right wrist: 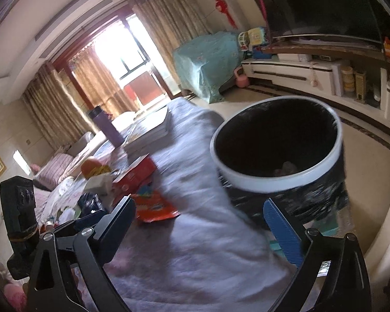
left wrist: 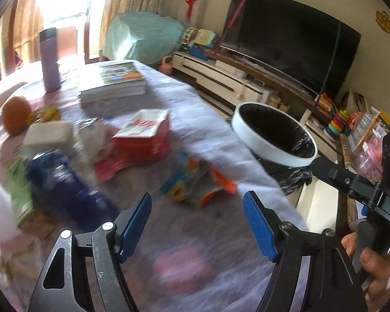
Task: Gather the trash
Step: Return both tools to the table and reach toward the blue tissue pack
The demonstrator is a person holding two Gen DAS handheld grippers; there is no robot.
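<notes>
My left gripper [left wrist: 197,200] is open over the lavender-covered table [left wrist: 221,140], and nothing sits between its blue pads. Just beyond its tips lies an orange and blue snack wrapper [left wrist: 192,182]. A crumpled dark blue bag [left wrist: 65,179], white tissue [left wrist: 49,132] and a red box [left wrist: 145,135] lie to the left. The white-rimmed bin with a black liner [left wrist: 273,135] stands off the table's right edge. My right gripper [right wrist: 202,223] stands wide open and empty at the table's edge, beside the bin [right wrist: 275,150]. A pale scrap [right wrist: 286,167] lies at the bin's bottom.
A stack of books [left wrist: 114,83], a purple flask [left wrist: 49,59] and an orange fruit [left wrist: 15,114] sit further back on the table. A large TV [left wrist: 286,46] on a low cabinet [left wrist: 221,78] and toys [left wrist: 338,122] line the right wall. A hand [left wrist: 369,260] shows at lower right.
</notes>
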